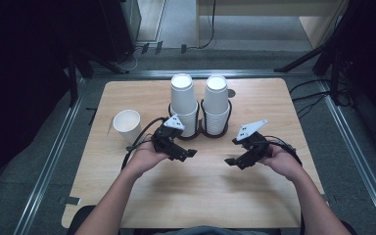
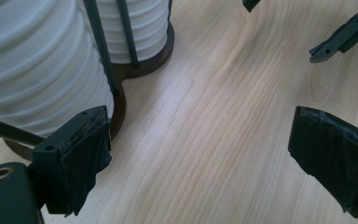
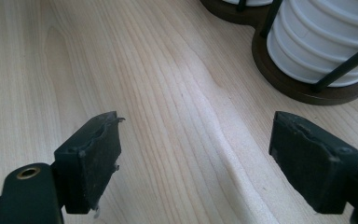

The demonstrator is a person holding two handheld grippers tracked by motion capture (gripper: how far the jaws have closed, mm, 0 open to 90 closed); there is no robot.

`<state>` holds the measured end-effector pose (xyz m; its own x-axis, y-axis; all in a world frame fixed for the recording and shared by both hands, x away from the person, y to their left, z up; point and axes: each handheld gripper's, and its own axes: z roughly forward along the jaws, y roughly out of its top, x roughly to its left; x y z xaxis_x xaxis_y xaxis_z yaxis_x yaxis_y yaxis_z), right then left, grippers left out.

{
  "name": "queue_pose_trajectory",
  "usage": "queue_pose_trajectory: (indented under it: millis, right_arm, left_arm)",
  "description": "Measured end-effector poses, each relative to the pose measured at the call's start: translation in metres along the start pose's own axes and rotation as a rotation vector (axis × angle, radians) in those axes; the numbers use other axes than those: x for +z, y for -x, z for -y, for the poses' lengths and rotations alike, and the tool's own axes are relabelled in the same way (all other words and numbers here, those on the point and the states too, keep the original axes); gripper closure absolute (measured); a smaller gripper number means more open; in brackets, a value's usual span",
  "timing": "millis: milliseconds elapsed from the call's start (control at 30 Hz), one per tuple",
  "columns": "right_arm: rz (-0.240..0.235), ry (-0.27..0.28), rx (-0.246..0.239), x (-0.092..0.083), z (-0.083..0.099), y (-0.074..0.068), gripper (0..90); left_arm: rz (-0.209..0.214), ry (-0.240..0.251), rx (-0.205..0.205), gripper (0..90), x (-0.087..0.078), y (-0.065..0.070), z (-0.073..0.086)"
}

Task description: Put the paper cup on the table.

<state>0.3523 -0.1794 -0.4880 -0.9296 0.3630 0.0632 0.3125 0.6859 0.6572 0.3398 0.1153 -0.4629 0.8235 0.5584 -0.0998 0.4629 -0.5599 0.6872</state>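
Observation:
Two stacks of white paper cups stand upside down in a dark wire holder [image 1: 199, 131] at the table's back middle: a left stack [image 1: 183, 102] and a right stack [image 1: 216, 102]. A single white cup [image 1: 127, 125] stands upright to their left. My left gripper [image 1: 190, 154] is open just in front of the left stack, its jaws wide apart over bare wood [image 2: 200, 154]. My right gripper [image 1: 231, 152] is open too, in front and to the right of the right stack [image 3: 326, 42]. Neither holds anything.
The light wooden table [image 1: 196, 196] has free room in front of the grippers. The holder's brown base [image 2: 144, 65] lies close to my left gripper's jaw. Dark stands and cables sit on the floor around the table.

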Motion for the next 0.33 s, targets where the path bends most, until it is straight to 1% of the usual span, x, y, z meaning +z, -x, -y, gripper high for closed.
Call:
queue_pose_trajectory:
  millis: [67, 167, 200, 333]
  right_arm:
    - [-0.001, -0.001, -0.003, 0.0001, -0.0002, -0.0003, 16.8]
    - [-0.002, -0.001, -0.003, 0.0, -0.0002, -0.0004, 16.8]
    - [0.0, 0.0, -0.004, -0.0002, -0.0001, -0.0002, 16.8]
    - [0.0, 0.001, 0.0, -0.0008, 0.0, -0.0003, 16.8]
  left_arm:
    - [-0.004, -0.005, 0.004, 5.9, 0.0015, 0.0008, -0.0001]
    - [0.007, -0.005, -0.003, 5.9, 0.0026, 0.0012, 0.0]
    - [0.016, -0.004, -0.013, 5.9, 0.0026, 0.0008, -0.0001]
    - [0.014, -0.008, -0.004, 5.9, 0.0041, 0.0005, -0.0004]
